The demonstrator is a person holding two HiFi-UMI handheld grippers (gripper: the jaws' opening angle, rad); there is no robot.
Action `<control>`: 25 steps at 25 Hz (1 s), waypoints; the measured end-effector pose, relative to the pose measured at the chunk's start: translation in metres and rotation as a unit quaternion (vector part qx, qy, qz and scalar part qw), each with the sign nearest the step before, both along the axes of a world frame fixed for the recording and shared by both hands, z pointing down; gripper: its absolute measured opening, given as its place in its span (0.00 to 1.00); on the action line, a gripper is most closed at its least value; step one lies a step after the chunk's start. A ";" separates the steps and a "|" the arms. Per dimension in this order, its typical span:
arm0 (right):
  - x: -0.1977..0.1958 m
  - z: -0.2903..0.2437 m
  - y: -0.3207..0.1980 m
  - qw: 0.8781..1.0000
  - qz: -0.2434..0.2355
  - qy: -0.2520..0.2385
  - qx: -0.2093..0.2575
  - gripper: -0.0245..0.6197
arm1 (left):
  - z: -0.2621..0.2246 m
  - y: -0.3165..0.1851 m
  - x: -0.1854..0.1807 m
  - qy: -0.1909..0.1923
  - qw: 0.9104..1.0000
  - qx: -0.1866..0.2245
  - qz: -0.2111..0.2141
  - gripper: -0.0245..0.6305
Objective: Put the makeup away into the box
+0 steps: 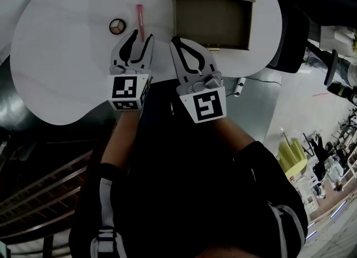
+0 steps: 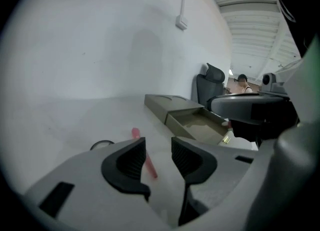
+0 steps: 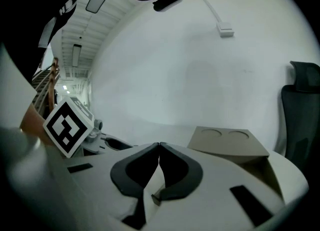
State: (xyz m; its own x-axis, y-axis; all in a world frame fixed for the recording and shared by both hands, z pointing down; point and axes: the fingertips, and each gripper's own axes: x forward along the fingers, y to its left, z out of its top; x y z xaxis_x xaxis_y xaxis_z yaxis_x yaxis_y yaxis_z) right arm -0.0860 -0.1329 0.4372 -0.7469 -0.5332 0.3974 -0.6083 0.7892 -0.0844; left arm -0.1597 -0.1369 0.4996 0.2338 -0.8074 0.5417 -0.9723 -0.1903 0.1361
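White rounded surface point(image 1: 67, 56) carrying one open box point(image 1: 212, 22) at 1 o'clock, with no makeup visible inside. Judged not started: one pink tube point(image 1: 140, 17) and one round compact point(image 1: 117, 26) lie just beyond the left gripper point(image 1: 141, 38) at 12 and 11 o'clock, its jaws half apart and empty. Right gripper point(image 1: 177, 42) has jaws closed, empty.

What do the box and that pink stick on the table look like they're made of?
The box looks like matte cardboard or thin board: dull tan-grey, flat panels, crisp straight edges, no shine. The pink stick is probably smooth plastic, judging by its even bright colour and slim rounded shape, but it is too small to be sure.
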 end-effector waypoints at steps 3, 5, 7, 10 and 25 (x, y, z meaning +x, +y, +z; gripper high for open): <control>0.000 0.005 -0.004 1.000 0.002 0.002 -0.002 0.07 | 0.015 -0.005 -0.004 -0.009 1.000 -0.027 -0.006 0.28; 0.000 0.008 -0.007 1.000 0.004 0.003 -0.005 0.07 | 0.027 -0.007 -0.007 -0.014 0.998 -0.053 -0.012 0.28; 0.000 0.009 -0.009 1.000 0.003 0.001 -0.006 0.07 | 0.036 -0.006 -0.008 -0.015 0.997 -0.080 -0.018 0.28; 0.000 0.009 -0.010 1.000 0.001 -0.005 -0.010 0.07 | 0.044 -0.006 -0.011 -0.015 0.994 -0.105 -0.029 0.28; 0.012 0.002 -0.018 1.000 0.013 -0.021 -0.009 0.07 | 0.039 -0.003 -0.010 -0.042 0.994 -0.102 -0.013 0.11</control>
